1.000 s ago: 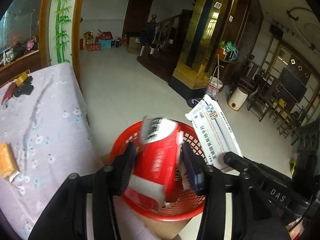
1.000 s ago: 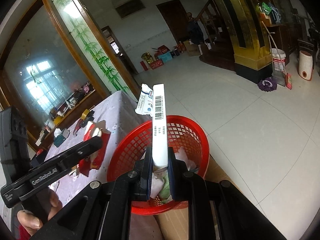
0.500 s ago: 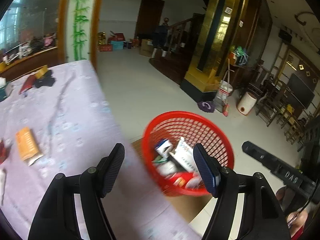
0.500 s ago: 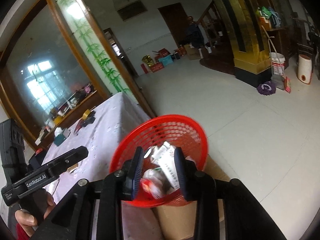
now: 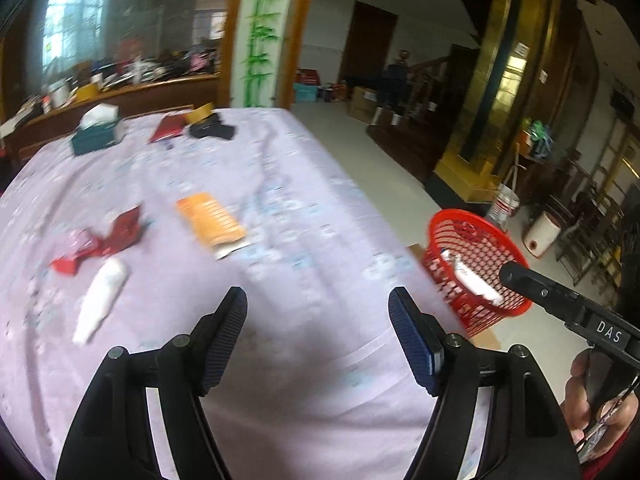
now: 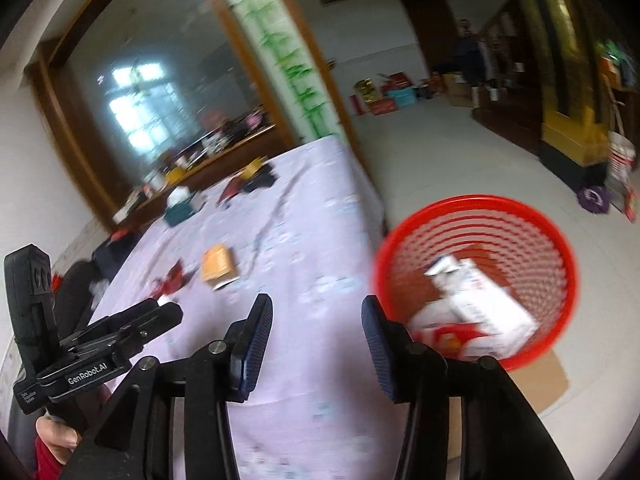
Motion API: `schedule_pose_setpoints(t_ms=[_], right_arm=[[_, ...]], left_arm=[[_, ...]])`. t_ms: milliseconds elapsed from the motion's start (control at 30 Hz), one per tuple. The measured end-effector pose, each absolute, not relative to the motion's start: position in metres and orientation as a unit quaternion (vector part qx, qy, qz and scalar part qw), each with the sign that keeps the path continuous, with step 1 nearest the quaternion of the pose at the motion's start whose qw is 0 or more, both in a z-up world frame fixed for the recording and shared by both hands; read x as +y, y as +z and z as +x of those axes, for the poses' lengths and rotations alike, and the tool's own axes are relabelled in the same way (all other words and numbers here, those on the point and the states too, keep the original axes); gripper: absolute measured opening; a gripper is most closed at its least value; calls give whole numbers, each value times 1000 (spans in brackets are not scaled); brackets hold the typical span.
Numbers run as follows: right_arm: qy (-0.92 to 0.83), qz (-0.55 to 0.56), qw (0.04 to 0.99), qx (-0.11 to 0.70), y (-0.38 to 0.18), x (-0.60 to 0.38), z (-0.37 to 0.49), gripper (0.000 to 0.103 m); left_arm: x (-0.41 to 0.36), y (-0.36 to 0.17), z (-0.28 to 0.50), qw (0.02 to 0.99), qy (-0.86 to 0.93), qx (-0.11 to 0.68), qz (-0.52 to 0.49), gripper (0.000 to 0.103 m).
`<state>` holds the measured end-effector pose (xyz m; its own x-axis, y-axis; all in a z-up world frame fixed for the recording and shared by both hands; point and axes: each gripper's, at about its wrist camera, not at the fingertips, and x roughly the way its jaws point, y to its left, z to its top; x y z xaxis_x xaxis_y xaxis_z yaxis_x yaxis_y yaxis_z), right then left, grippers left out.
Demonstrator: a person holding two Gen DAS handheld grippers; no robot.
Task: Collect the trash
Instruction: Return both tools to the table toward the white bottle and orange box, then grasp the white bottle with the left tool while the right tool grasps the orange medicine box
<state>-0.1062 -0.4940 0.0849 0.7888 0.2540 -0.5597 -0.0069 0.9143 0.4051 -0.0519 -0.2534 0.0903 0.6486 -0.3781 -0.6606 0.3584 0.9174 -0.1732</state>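
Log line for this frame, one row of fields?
left gripper: open, empty | right gripper: open, empty | red basket: holds trash | orange packet: on table

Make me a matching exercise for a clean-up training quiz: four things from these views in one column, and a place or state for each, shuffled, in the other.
Things:
1. red basket
2. orange packet
3. white tube
4. left gripper

Places or states:
A. open, nothing between its fingers
B. lying on the purple tablecloth just below the red wrapper
C. beside the table edge, trash inside
D. lying flat mid-table, right of the red wrapper

Pairs: 1-C, 2-D, 3-B, 4-A
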Motion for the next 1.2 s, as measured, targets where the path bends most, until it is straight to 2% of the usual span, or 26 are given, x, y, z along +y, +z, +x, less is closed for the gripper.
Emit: schedule_pose_setpoints(t_ms=[267,400,467,700,833,1000,1133,1200], right_arm=[[132,133,916,355,81,-411,-86,57],[152,106,917,354,87,-381,-81,59],[158,101,918,349,91,-373,-80,63],[170,98,913,357,89,-362,-71,63],[167,91,910,368,90,-363,-64,63],[181,91,902,381,92,-362,-41,63],[186,82,899,388,93,-353,-9,63],[194,77,896,392,91,-344,11,63]], left_arm=[[-159,91,-54,920,-122,371,-26,72],[-113,94,-29,923,-73,376,-25,72],[-92,89,-10,917,-62,392,-33,72],[-78,56,42,885,-88,449,-81,70],[-95,39,57,878,-92,466,-66,50],[-108,19,65,871,-93,480,-47,46],[-107,14,64,870,-88,483,-47,30],[-105,14,62,872,-86,480,-50,29]])
